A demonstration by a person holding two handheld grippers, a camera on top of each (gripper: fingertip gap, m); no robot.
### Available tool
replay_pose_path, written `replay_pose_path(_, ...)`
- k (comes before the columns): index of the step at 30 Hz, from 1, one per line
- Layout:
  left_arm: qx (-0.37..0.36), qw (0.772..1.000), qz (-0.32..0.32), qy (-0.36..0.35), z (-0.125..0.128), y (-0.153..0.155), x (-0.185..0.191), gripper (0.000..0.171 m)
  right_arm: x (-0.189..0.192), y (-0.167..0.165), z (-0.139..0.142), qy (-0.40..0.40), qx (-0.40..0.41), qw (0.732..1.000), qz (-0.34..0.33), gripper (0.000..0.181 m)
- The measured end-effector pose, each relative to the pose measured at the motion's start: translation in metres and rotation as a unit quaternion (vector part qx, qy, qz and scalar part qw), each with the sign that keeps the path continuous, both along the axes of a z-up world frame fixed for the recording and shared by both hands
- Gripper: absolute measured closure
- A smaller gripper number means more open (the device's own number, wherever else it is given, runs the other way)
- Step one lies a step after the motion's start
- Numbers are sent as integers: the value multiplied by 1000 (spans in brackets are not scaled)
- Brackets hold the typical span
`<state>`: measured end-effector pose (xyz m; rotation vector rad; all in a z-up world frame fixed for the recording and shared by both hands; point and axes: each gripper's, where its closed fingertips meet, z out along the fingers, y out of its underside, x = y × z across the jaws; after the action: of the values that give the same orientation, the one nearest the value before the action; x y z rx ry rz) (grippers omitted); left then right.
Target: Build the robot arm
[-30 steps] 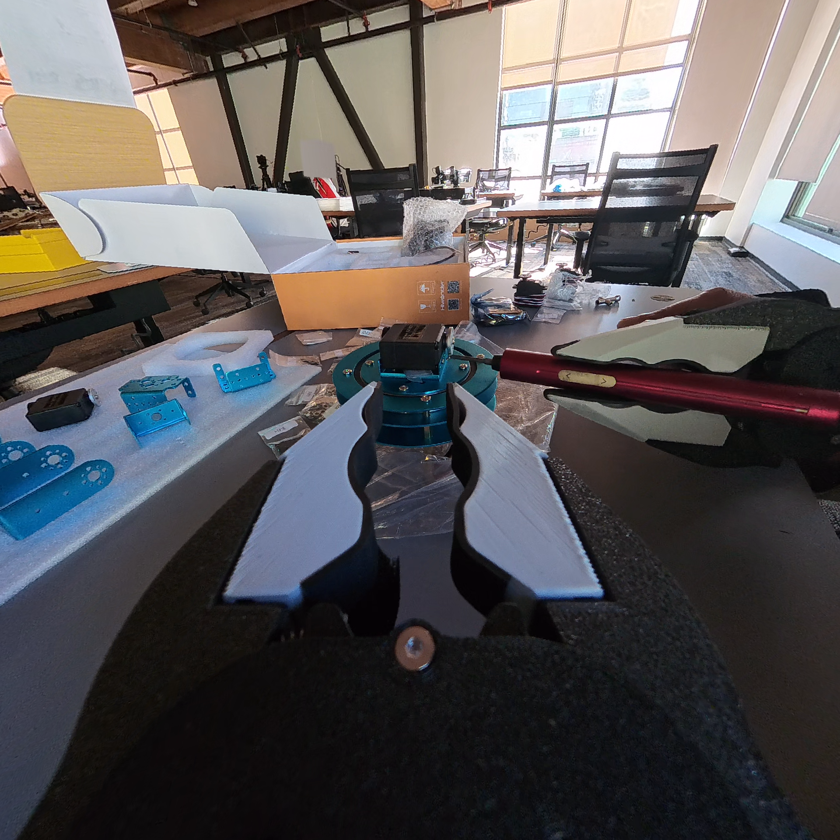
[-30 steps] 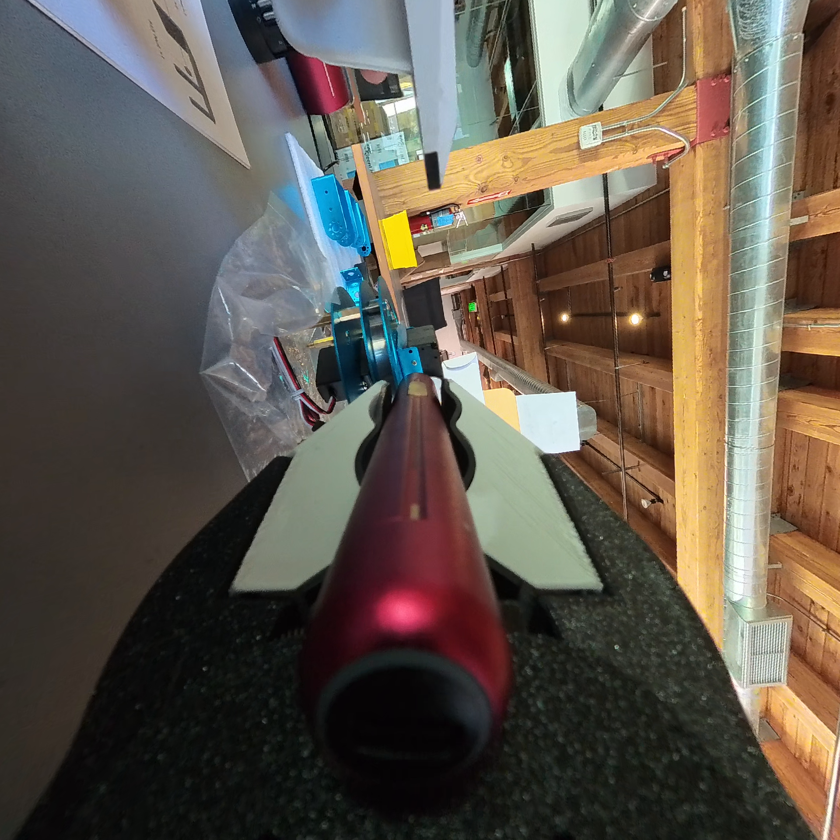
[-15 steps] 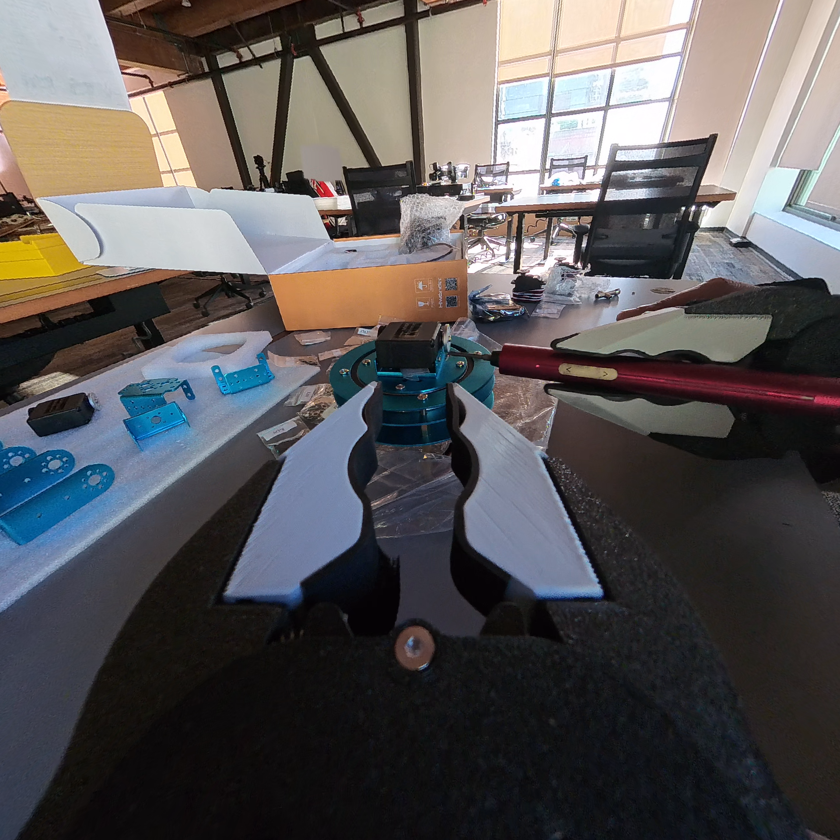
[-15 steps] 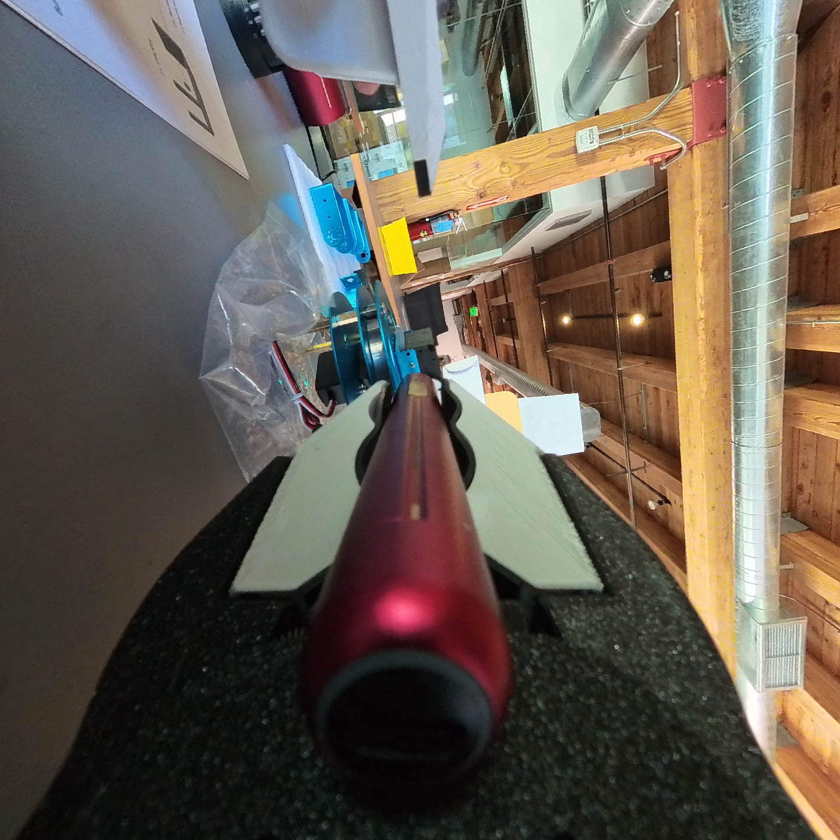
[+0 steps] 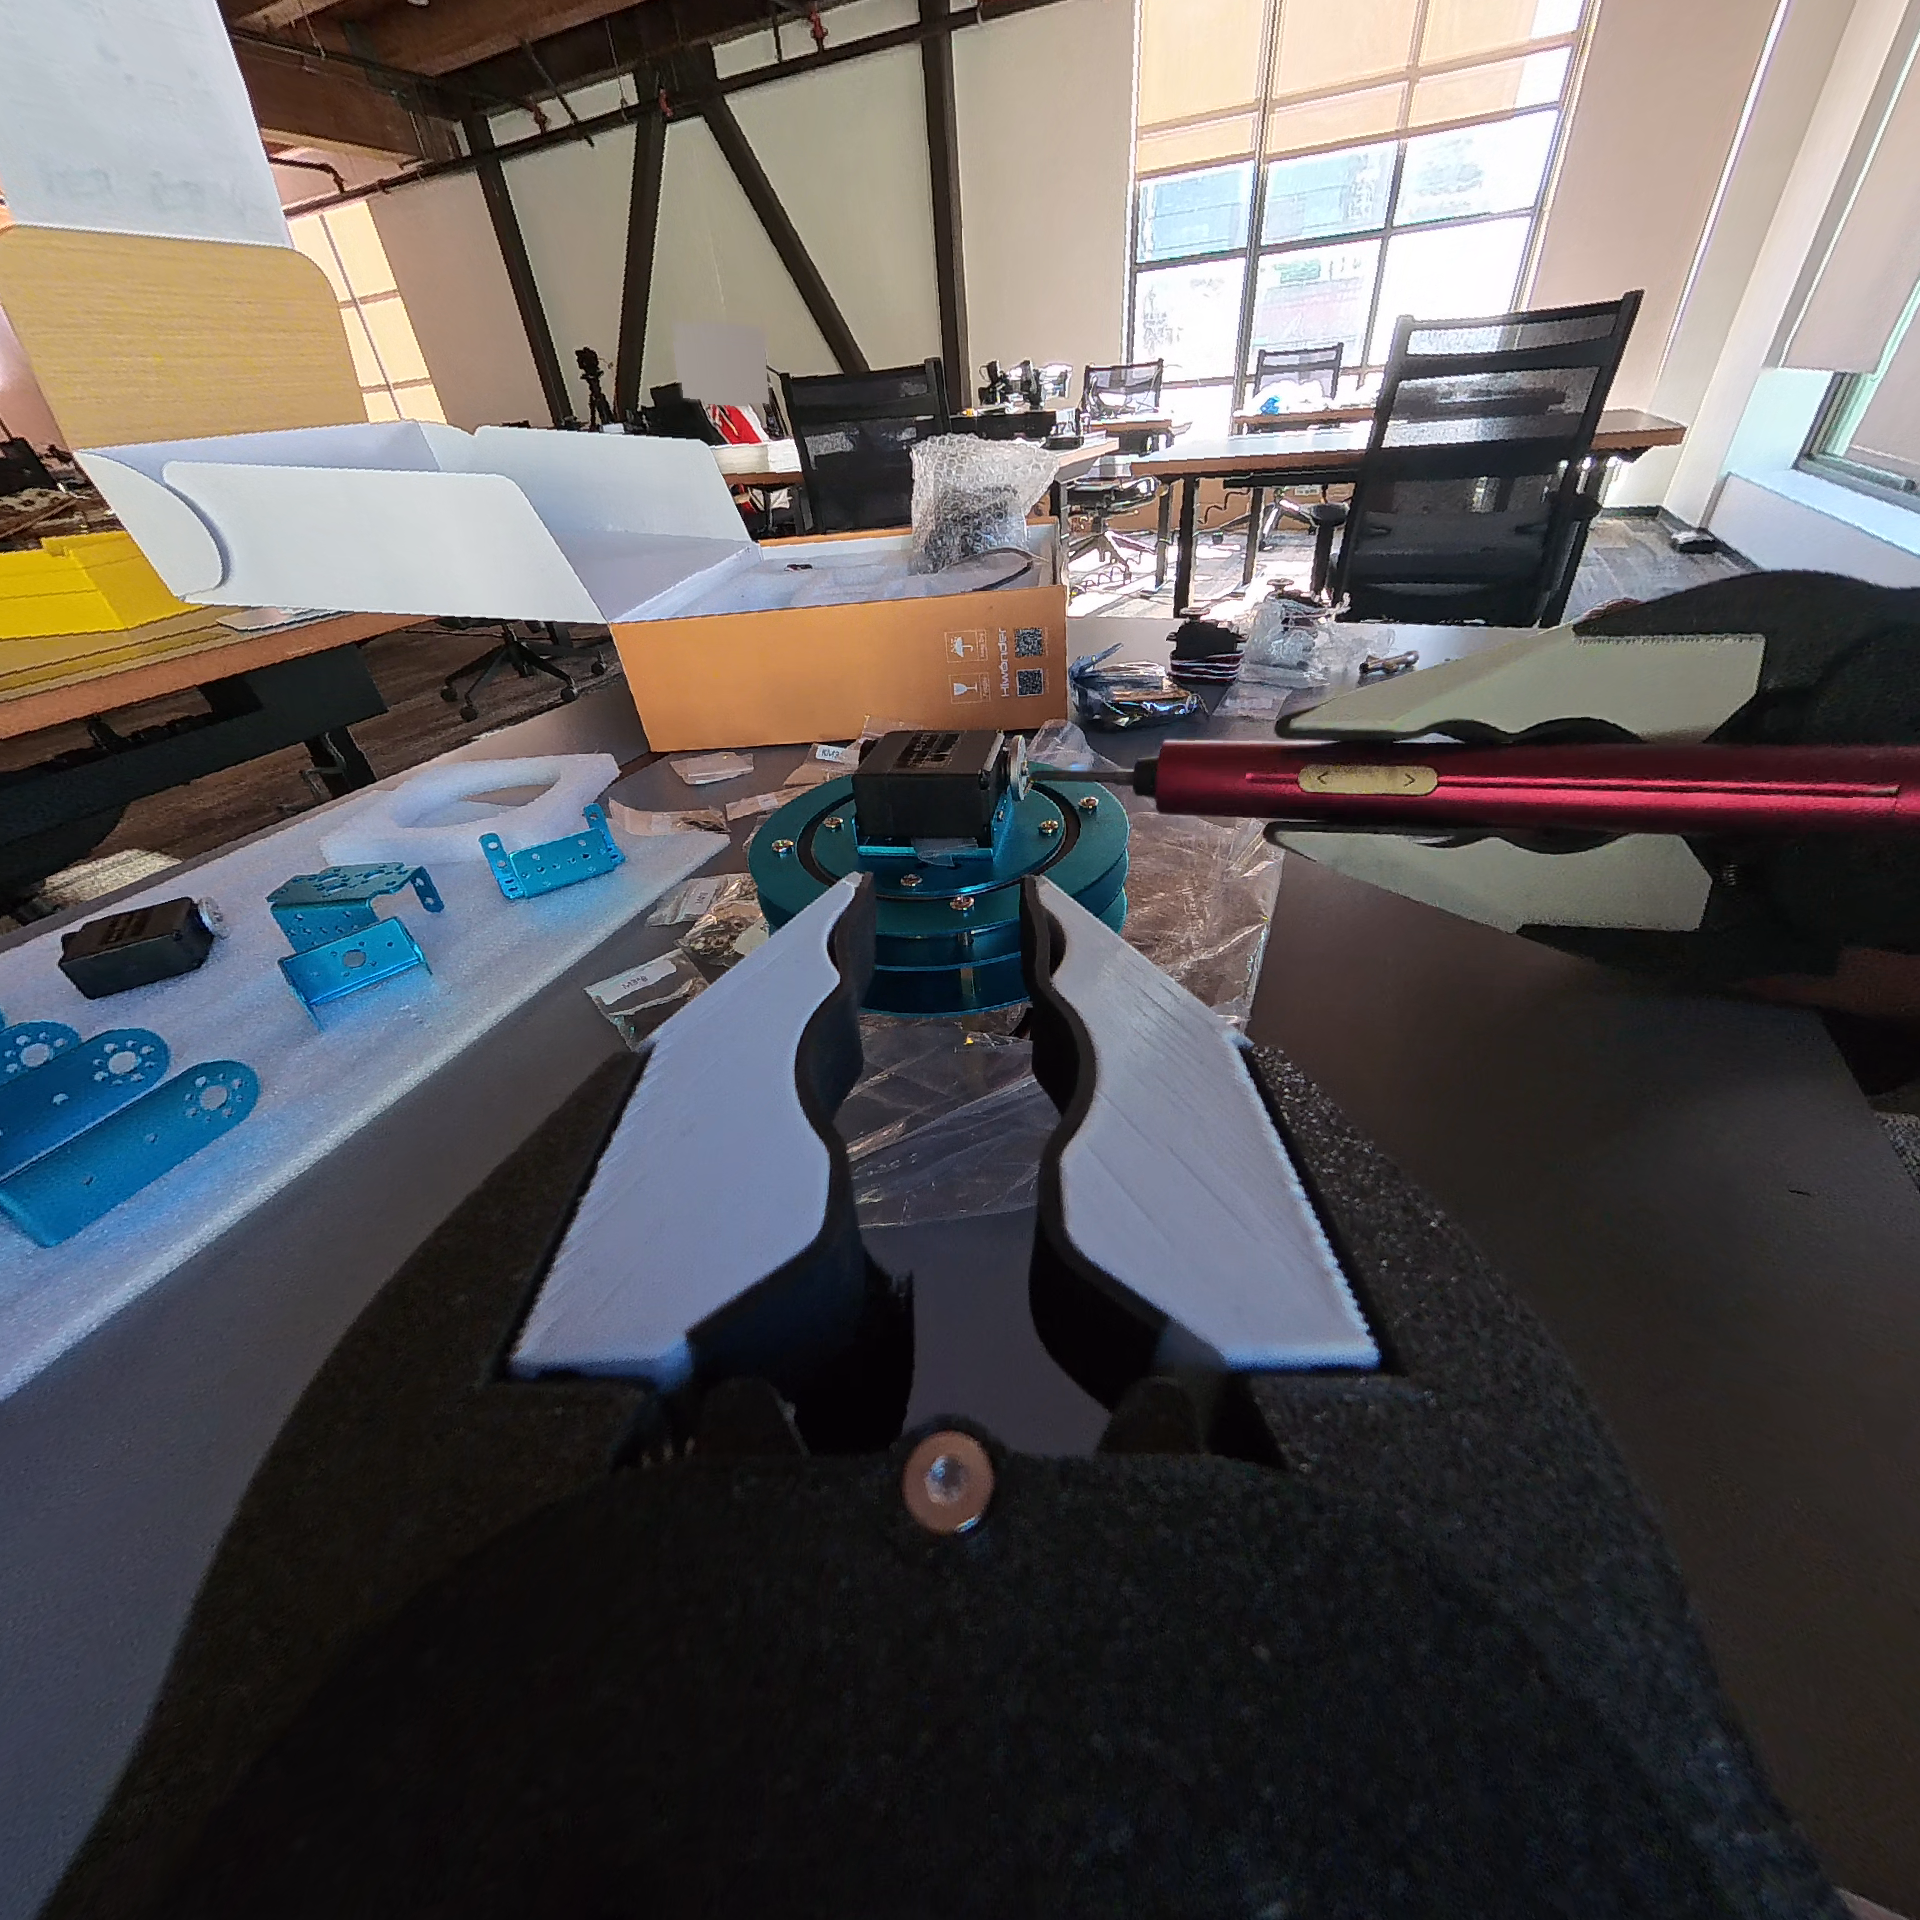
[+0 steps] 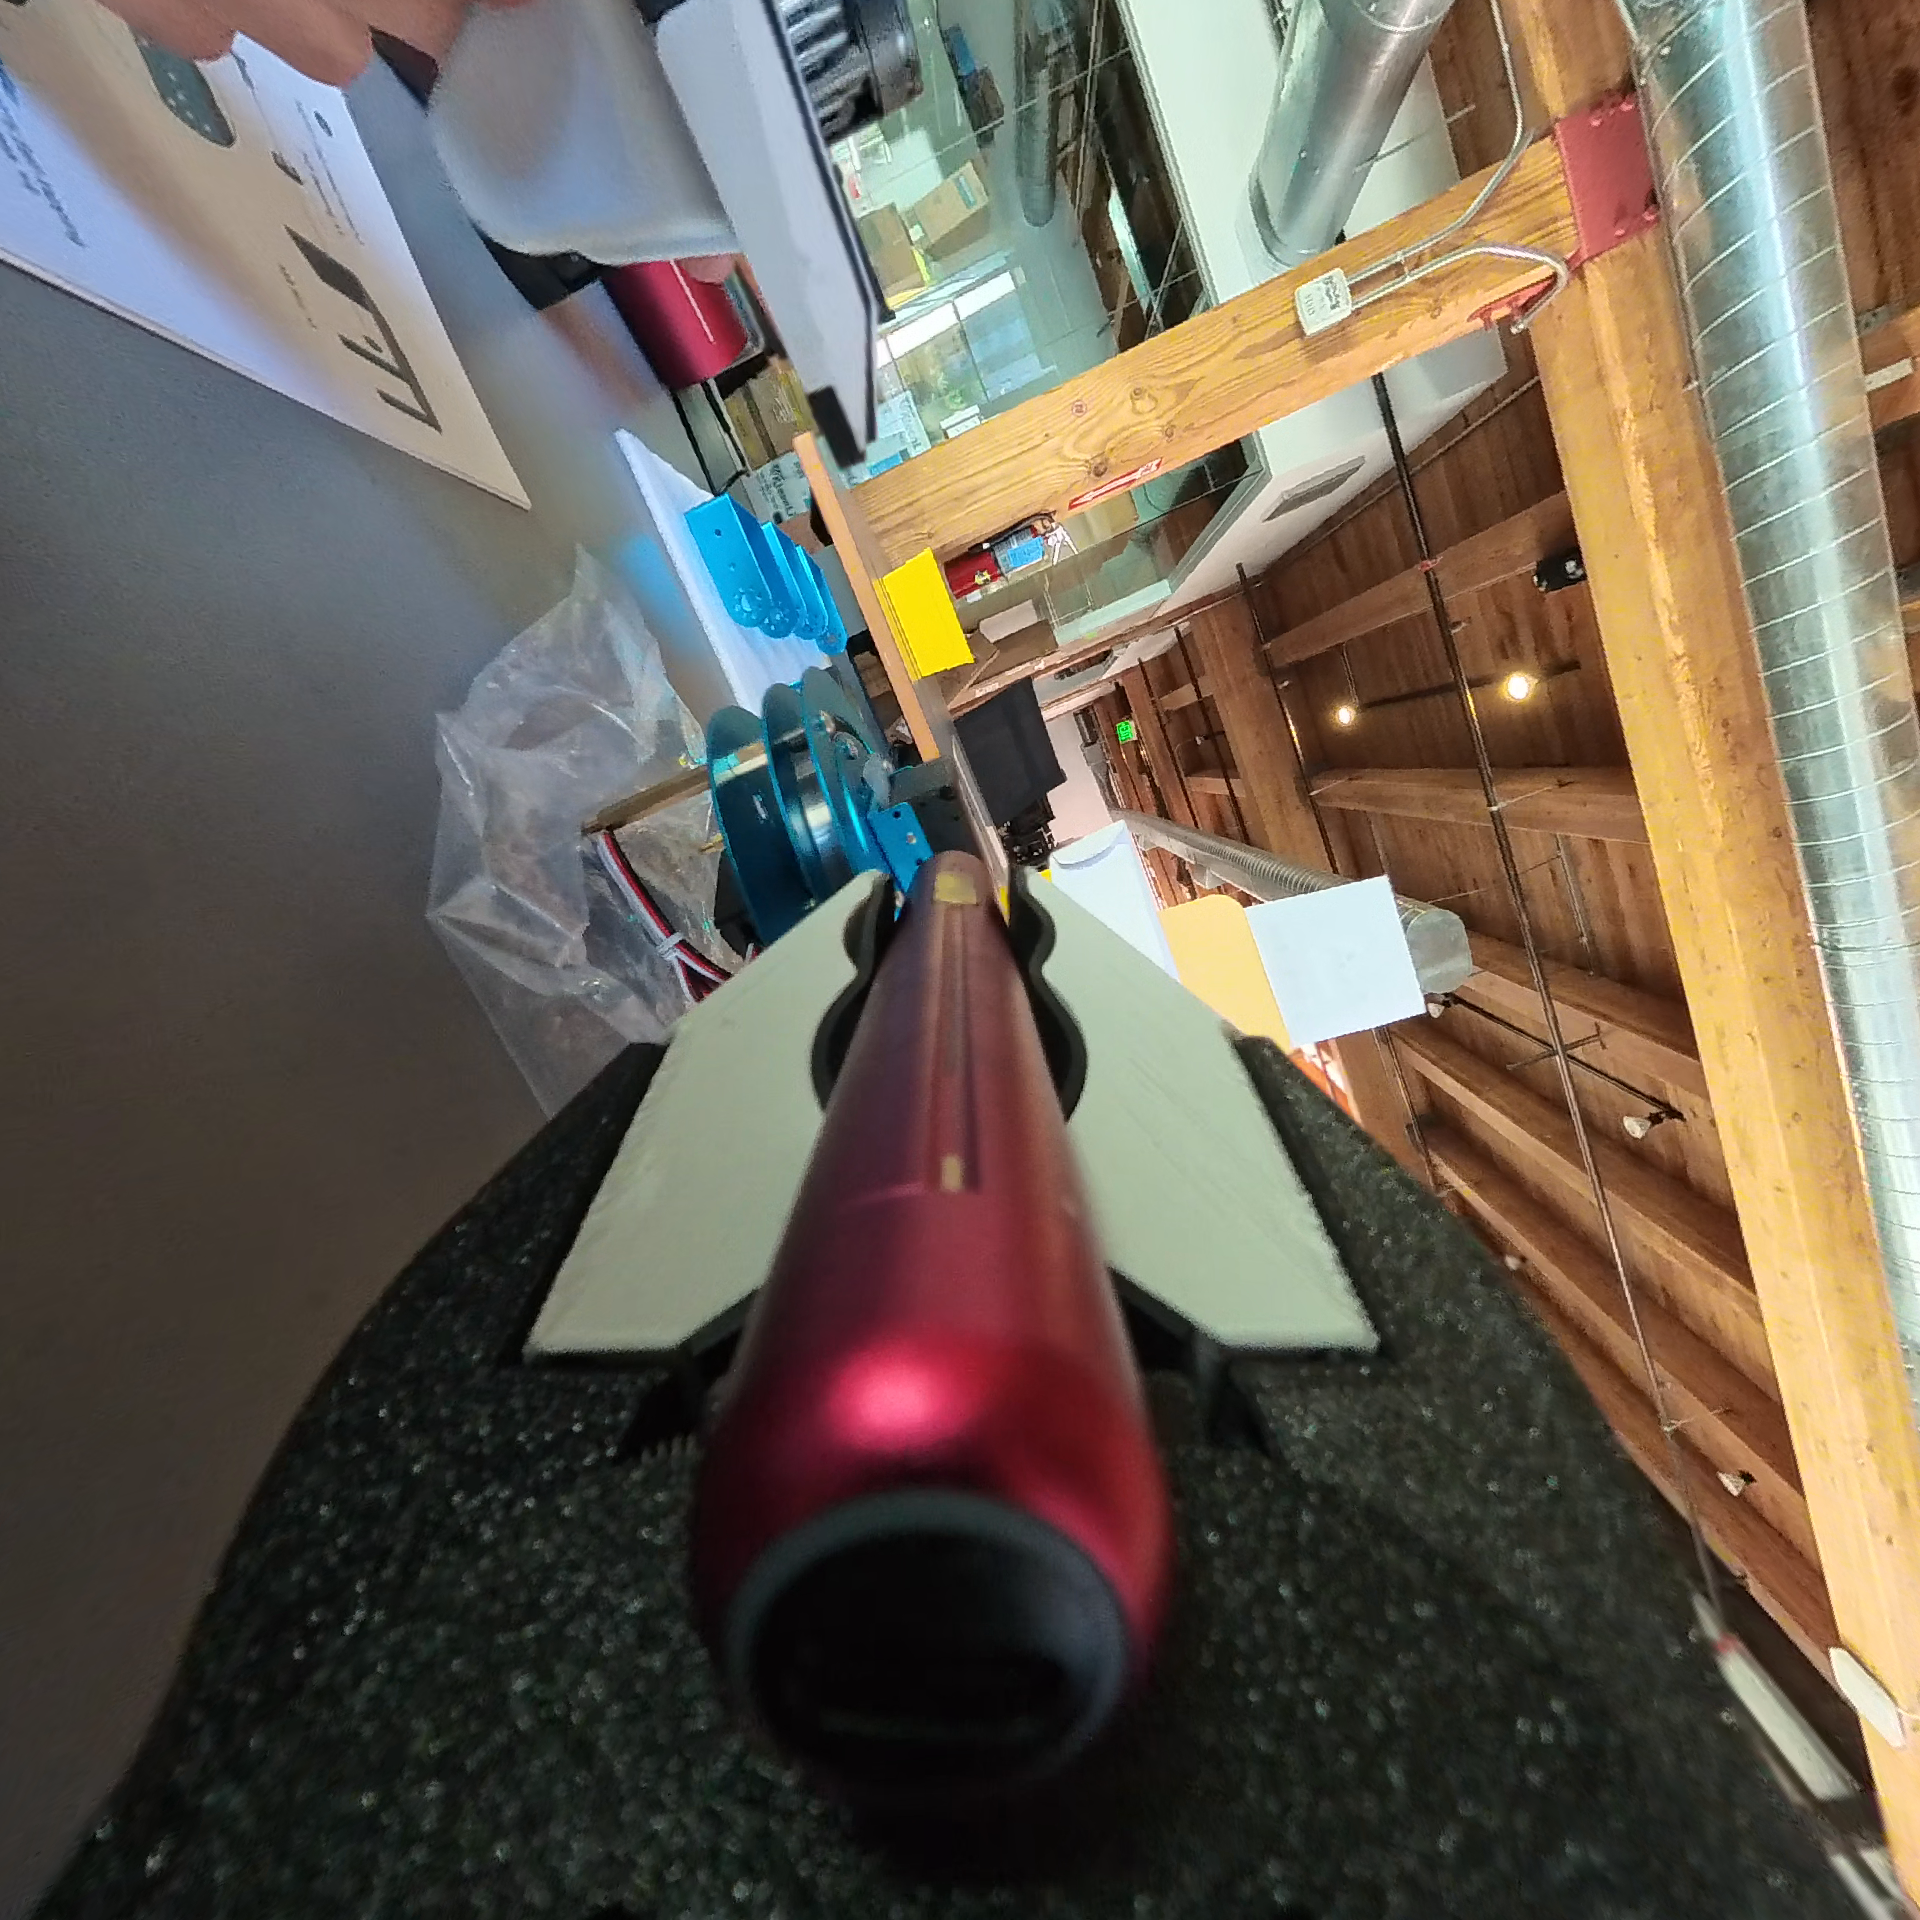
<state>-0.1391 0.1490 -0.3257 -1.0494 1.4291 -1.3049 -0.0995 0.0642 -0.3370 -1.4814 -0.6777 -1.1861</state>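
Note:
A round teal base stands on the dark table on a clear plastic bag, with a black servo in a blue bracket on top. My right gripper is shut on a red electric screwdriver, held level, its thin bit reaching the small disc on the servo's right side. In the right wrist view the screwdriver runs between my fingers toward the base. My left gripper is just in front of the base, jaws a little apart, with nothing between them.
An orange box with an open white lid stands behind the base. A white foam sheet on the left carries blue brackets and a second black servo. Small parts bags lie nearby. A printed sheet lies on the table. About 10 cm separates my left fingertips from my right.
The screwdriver has risen slightly and levelled, so its bit now shows against the servo's side disc. The right wrist view has swung and is blurred. The left gripper has barely moved.

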Motion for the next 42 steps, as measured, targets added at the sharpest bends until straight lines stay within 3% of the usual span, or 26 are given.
replay_pose_path(29,6,1000,2,8,-3,-1,2,145,12,-13,15,91,38,995,16,162)
replay_pose_path(42,-28,999,13,18,-4,9,5,145,3,-7,1,97,0,995,38,161)
